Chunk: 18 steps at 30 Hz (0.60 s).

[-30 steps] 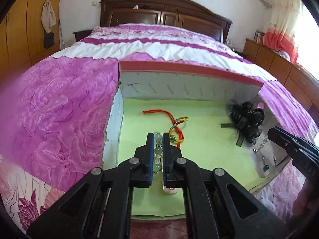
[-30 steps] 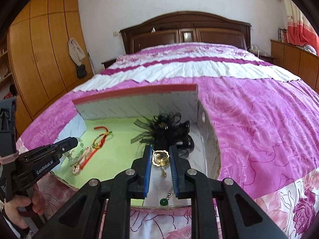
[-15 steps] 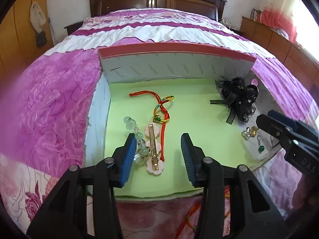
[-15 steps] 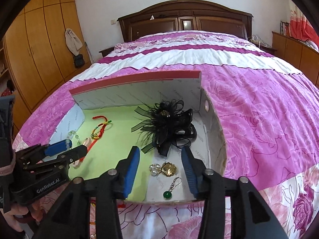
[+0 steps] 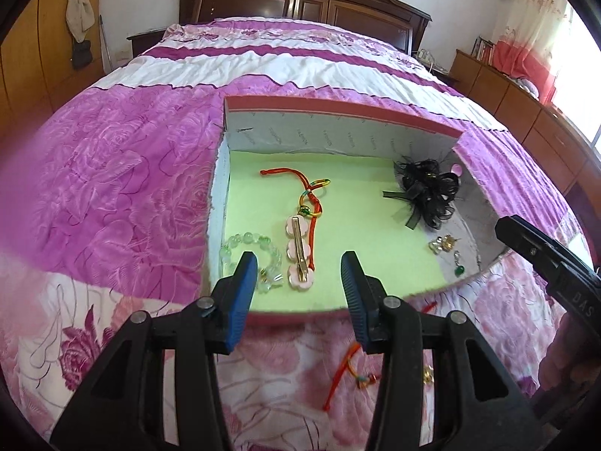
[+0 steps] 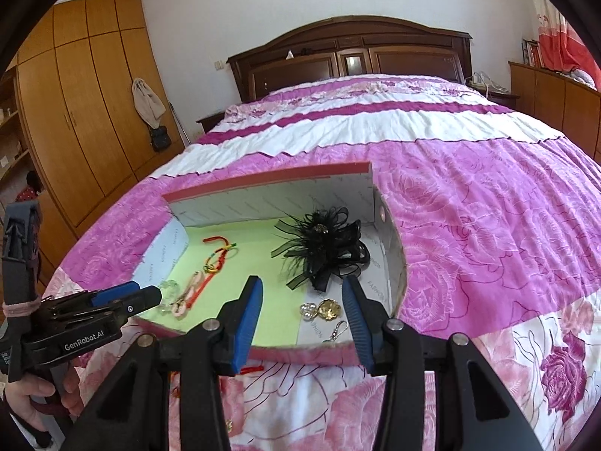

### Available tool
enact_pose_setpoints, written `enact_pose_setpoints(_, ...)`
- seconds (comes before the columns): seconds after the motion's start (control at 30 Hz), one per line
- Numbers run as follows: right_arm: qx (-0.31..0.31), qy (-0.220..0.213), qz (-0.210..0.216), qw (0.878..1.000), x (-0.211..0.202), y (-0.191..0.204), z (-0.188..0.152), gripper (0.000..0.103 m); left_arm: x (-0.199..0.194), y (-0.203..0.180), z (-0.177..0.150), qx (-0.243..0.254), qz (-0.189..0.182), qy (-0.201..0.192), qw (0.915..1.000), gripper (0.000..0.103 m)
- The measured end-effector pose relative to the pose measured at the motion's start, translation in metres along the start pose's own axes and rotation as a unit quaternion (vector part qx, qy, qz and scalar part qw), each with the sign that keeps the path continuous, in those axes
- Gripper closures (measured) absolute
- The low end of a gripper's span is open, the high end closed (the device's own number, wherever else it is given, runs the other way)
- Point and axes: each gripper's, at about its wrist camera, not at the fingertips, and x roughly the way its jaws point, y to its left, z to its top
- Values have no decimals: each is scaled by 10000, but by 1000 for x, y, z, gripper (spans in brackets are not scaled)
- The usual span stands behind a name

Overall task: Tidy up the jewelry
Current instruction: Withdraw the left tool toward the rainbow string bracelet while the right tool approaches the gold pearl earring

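Bedspread (image 5: 112,195) carries the box (image 5: 338,112); both grippers' fingers (image 5: 244,289) gape empty, left fingertip hiding bracelet (image 5: 248,242) beads.

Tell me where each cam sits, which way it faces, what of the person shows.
Left wrist: on the left gripper, angled down over the box, near the bead bracelet and pink hair clip; right gripper at its right edge.
Right wrist: on the right gripper, over the box's right end, near the gold brooch; left gripper and a hand at left.
Shared: box, black hair bow, bed, headboard.
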Motion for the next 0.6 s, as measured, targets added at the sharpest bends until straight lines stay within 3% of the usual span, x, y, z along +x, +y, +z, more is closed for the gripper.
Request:
enact_pose_setpoints(0.3,67,-203,144,9997,-33,3,-7,55,-24,-11,-13,142,-257,-81,9995,64)
enact_pose_setpoints(0.6,108,-225,108,9996,-52,-4,-21,55,-13,-26,-29,376,-471,249,9979,64)
